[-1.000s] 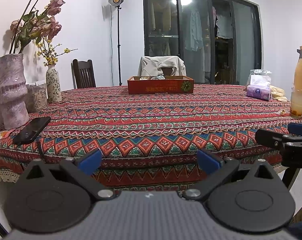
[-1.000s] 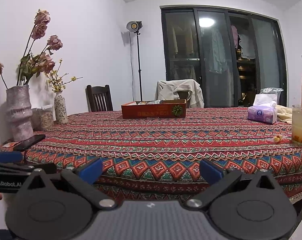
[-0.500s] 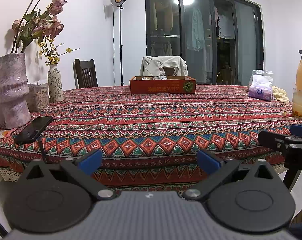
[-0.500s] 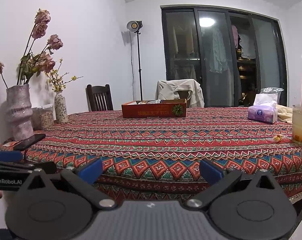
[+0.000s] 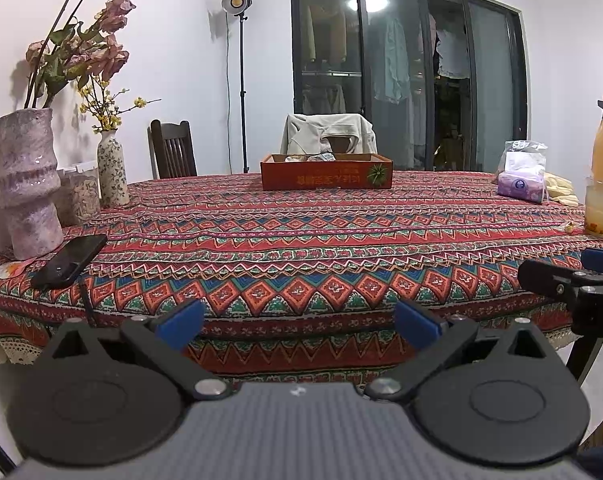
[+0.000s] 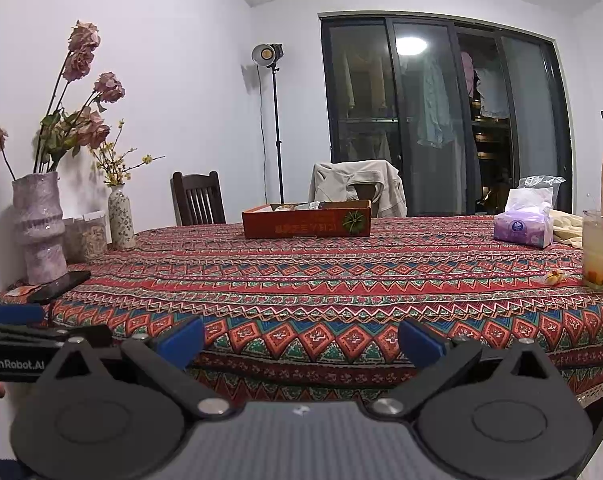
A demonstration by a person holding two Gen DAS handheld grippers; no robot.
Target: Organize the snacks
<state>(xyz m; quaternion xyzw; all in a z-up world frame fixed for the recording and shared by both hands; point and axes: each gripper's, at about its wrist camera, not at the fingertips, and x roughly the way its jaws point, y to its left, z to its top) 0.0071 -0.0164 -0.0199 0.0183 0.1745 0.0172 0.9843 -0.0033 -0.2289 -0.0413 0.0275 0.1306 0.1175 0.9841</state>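
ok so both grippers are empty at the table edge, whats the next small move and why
Probably carry the right gripper forward over the tablecloth toward the small wrapped snack lying loose beside the glass. Both grippers are open and hold nothing, short of the table, and the red box with other snacks sits at the far side.

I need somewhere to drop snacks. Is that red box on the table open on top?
Open. The red box has no lid, and wrapped items show above its rim in both views.

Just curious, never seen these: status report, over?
Left gripper open, empty. Right gripper open, empty. Snack box far across table, untouched. Path clear.
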